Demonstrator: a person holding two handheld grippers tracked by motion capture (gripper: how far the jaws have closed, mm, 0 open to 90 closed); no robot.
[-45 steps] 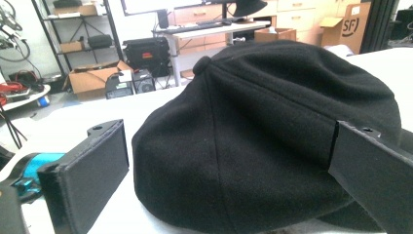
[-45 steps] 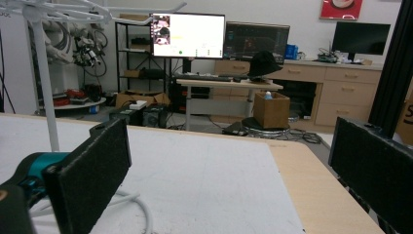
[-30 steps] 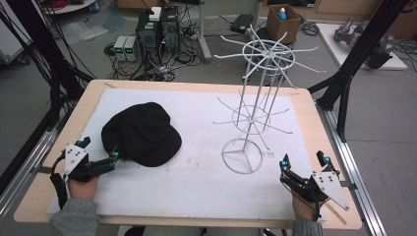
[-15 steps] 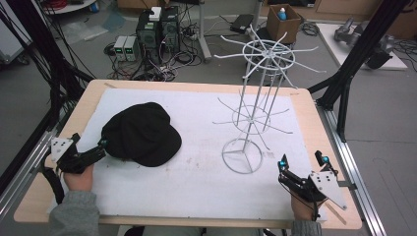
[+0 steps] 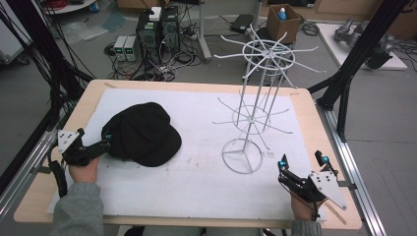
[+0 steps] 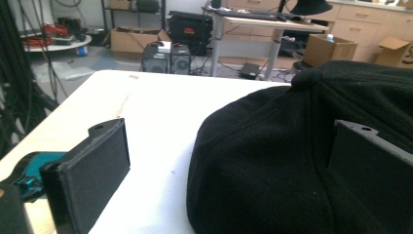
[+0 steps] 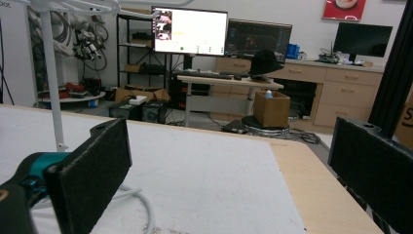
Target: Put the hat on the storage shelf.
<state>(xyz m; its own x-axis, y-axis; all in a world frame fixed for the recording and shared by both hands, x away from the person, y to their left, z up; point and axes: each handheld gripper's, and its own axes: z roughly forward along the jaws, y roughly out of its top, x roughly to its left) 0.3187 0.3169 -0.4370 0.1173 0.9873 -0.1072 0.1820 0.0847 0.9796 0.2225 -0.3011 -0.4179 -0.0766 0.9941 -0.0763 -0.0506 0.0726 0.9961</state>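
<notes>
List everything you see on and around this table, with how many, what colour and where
Cap: one, black, left part of the mat.
Wire rack: one, white, upright right of centre.
Mat: one, white, covering the table.
Table: one, light wood.
Cardboard box: one, brown, on the floor beyond the table.
Computer towers: two, dark, floor behind the table.
Left gripper: one, black, open, jaws at the cap's left edge.
Right gripper: one, black, open, near right corner.
</notes>
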